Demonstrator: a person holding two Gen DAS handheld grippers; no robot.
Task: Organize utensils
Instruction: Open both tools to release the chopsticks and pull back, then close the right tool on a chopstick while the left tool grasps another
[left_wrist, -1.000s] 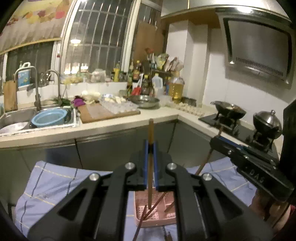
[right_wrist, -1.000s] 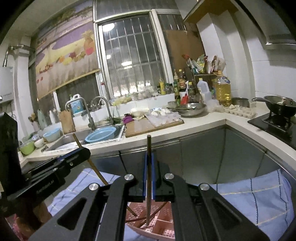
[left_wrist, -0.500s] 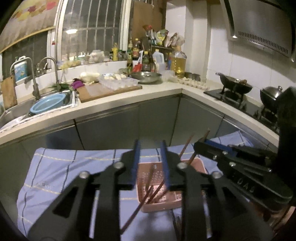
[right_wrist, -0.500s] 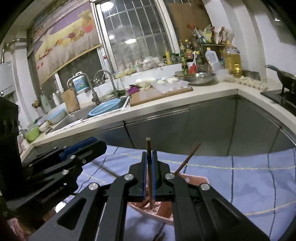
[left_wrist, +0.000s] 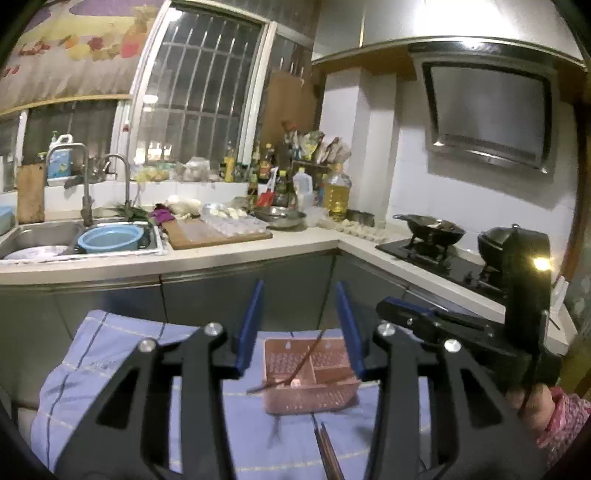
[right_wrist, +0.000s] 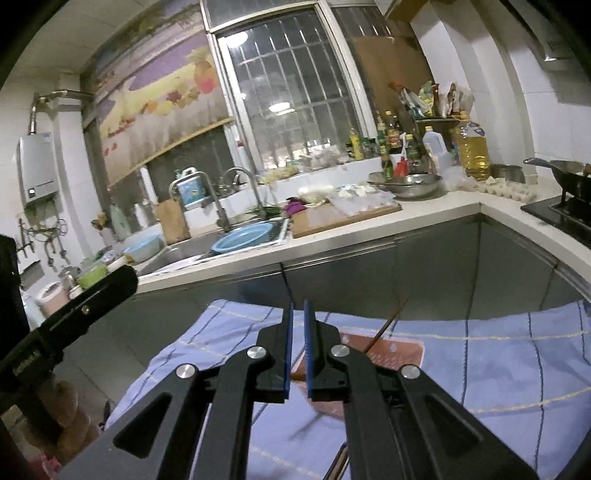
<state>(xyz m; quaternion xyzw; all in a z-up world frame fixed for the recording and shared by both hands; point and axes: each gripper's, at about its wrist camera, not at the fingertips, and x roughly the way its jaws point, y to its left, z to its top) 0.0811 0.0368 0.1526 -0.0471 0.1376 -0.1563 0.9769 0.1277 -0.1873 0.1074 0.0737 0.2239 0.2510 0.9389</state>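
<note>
Blue checked cloth (left_wrist: 110, 354) covers the work surface, with kitchen counter, sink (left_wrist: 40, 236) and barred window (left_wrist: 199, 96) behind. Pink divided basket (left_wrist: 310, 373) sits mid-cloth; chopsticks (left_wrist: 306, 360) lean inside it, more chopsticks (left_wrist: 327, 450) lying flat on the cloth just in front.

Left gripper (left_wrist: 301, 328) — jaws wide apart, empty, framing the basket. Right gripper (right_wrist: 299, 347) — jaws parted by a narrow gap, nothing between.

Left view alone shows stove (left_wrist: 436, 254) and hood; right view alone shows the water heater (right_wrist: 37, 166).

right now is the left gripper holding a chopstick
No, the left gripper is wide open and empty; a chopstick leans in the pink basket.
</note>
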